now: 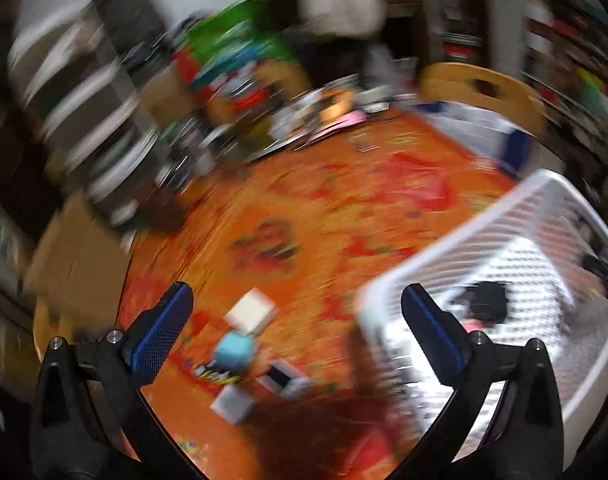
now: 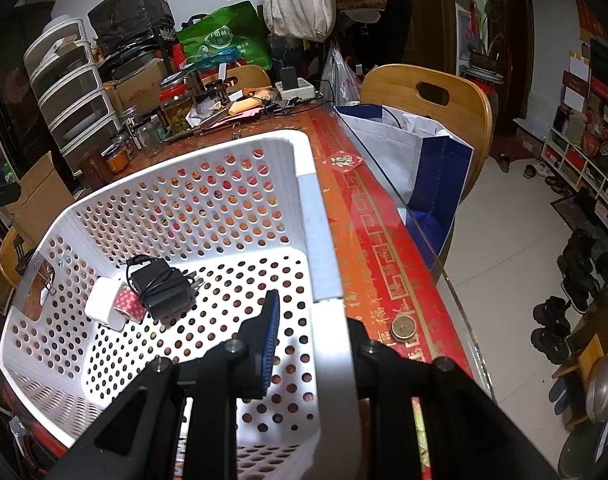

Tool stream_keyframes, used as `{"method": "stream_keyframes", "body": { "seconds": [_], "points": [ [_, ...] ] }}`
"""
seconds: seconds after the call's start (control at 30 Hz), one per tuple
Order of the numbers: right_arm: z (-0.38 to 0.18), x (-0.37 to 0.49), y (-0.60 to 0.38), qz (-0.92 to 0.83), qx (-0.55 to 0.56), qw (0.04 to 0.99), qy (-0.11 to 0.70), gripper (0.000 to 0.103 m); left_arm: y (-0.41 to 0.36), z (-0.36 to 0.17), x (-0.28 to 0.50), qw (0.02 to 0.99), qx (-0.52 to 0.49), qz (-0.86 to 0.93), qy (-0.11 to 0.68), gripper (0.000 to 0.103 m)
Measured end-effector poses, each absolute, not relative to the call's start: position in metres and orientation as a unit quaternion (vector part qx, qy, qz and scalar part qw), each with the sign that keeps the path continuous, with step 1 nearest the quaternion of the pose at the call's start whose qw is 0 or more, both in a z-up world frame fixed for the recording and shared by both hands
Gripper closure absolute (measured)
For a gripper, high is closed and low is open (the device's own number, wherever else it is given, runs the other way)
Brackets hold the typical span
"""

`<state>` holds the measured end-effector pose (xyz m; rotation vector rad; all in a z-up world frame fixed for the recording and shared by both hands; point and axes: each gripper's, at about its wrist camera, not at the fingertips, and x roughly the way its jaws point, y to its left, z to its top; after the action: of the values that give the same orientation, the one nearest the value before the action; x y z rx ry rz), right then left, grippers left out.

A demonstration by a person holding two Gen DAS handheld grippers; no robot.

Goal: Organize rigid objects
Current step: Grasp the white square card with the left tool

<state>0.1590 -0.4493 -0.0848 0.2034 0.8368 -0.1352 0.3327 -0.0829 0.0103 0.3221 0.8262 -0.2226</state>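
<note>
Small boxes lie loose on the orange table near its front edge, seen through heavy blur in the left wrist view: a white box, a light-blue box just in front of it, a grey box closest to the edge, and a white-and-dark box beside them. The left gripper hovers above this cluster with its blue-padded fingers spread wide and nothing between them.

At the table's right edge stands a white perforated basket — its far side points toward the cluttered back of the table. Inside it, on the floor toward the left wall, a black power adapter with its cord wrapped around it rests against a white box with a red patterned face. The right gripper straddles the basket's right wall: one finger is inside, the other is hidden behind the rim, and the fingers are pinching that wall.

A coin lies on the red border strip near the table's right edge, well apart from the basket's contents. A wooden chair with a blue-and-white bag on it stands beside that edge.
</note>
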Motion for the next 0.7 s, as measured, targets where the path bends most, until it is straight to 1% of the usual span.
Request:
{"method": "stream_keyframes", "body": {
  "seconds": [0.1,0.17,0.23,0.3,0.33,0.5,0.53,0.6,0.63,0.7],
  "points": [
    [-0.085,0.159,-0.449,-0.066,0.097,0.906,0.406,0.082,-0.029,-0.027,0.379,0.886,0.099,-0.074,0.448,0.000],
    [-0.085,0.160,-0.449,-0.067,0.097,0.906,0.407,0.082,-0.013,-0.061,0.409,0.869,0.096,-0.055,0.481,0.000],
    [-0.085,0.160,-0.449,-0.067,0.098,0.906,0.407,0.082,-0.007,-0.095,0.435,0.850,0.099,-0.047,0.515,0.000],
    [-0.085,0.159,-0.448,-0.068,0.099,0.905,0.407,0.082,-0.007,-0.124,0.449,0.836,0.094,-0.047,0.538,0.003],
    [-0.086,0.159,-0.448,-0.068,0.100,0.905,0.407,0.082,-0.009,-0.136,0.458,0.831,0.087,-0.049,0.548,0.006],
    [-0.086,0.159,-0.448,-0.070,0.098,0.904,0.409,0.082,-0.013,-0.165,0.475,0.819,0.058,-0.052,0.568,0.013],
    [-0.086,0.159,-0.448,-0.070,0.098,0.904,0.409,0.082,-0.015,-0.170,0.476,0.816,0.054,-0.049,0.573,0.023],
    [-0.086,0.159,-0.448,-0.069,0.097,0.905,0.409,0.082,-0.013,-0.175,0.478,0.814,0.027,-0.058,0.577,0.033],
    [-0.086,0.159,-0.448,-0.069,0.097,0.905,0.409,0.082,-0.011,-0.175,0.478,0.814,0.015,-0.058,0.578,0.042],
    [-0.086,0.159,-0.448,-0.070,0.097,0.905,0.409,0.082,-0.011,-0.174,0.478,0.816,0.016,-0.051,0.575,0.042]
  ]
}}
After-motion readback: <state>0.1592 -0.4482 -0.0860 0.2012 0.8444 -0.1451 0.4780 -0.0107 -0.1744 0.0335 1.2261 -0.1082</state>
